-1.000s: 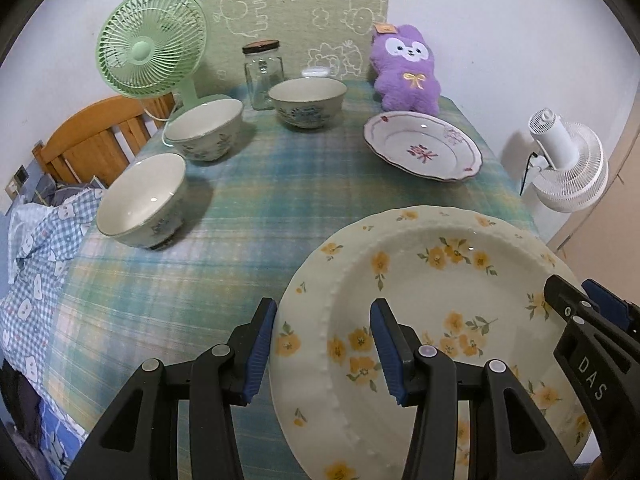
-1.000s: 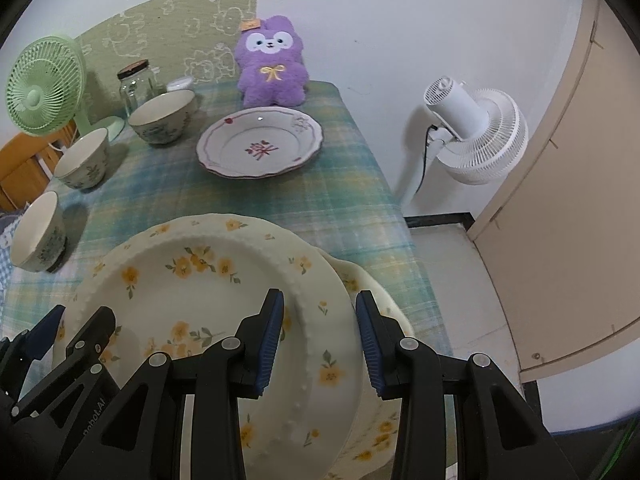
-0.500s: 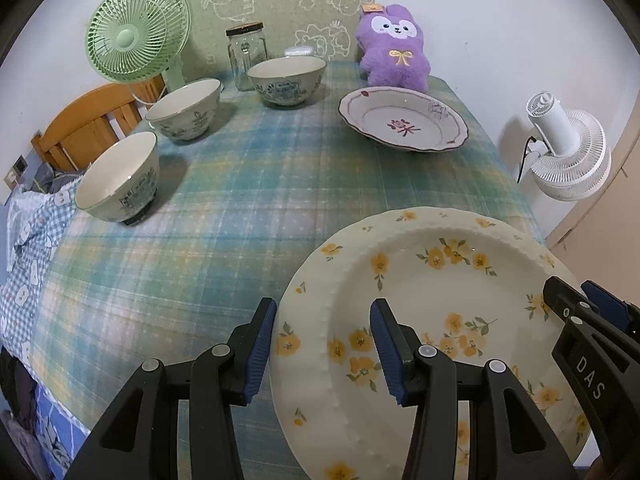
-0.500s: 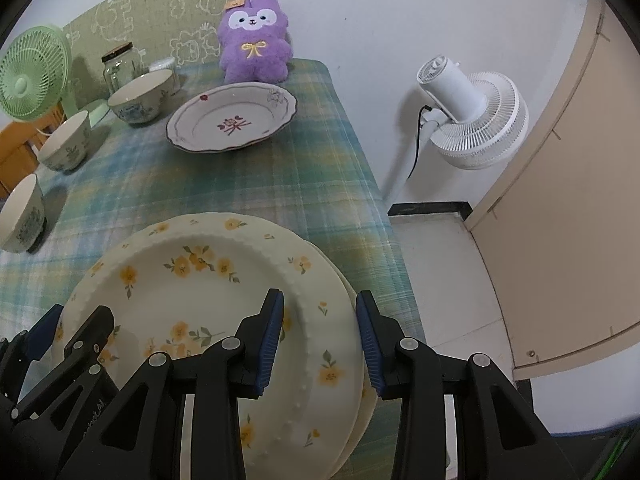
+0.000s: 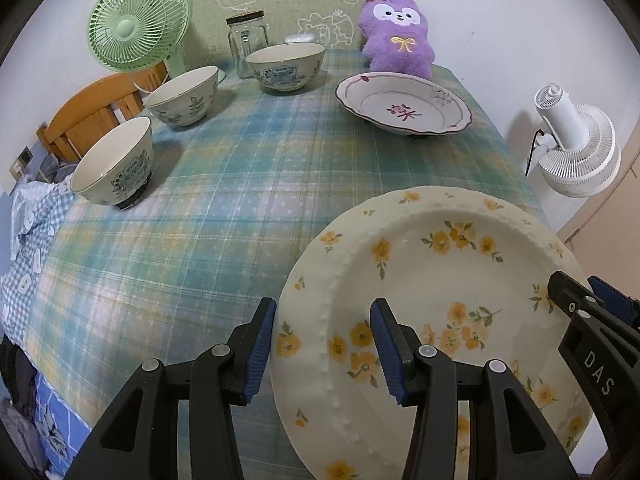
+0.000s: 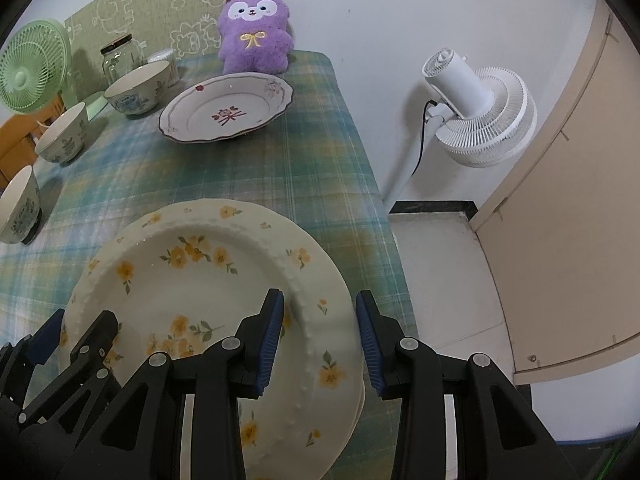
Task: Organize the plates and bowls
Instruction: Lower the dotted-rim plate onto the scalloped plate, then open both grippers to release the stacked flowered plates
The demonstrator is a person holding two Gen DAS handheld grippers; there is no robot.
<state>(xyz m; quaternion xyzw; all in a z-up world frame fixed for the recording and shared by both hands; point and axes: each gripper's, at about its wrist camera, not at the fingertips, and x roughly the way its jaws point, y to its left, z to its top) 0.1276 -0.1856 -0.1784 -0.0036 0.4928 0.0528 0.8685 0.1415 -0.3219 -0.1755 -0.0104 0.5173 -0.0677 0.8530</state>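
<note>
Left gripper (image 5: 323,350) and right gripper (image 6: 319,340) each clamp opposite rims of the yellow-flowered plate (image 5: 432,300) — second matching plate (image 6: 358,400) directly beneath.

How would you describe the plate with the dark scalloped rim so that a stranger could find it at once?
Start at the purple plush toy at the far end of the plaid tablecloth. Right in front of it sits the white plate. Its dark wavy rim and red centre motif distinguish it from the yellow-flowered plate nearer the camera.
</note>
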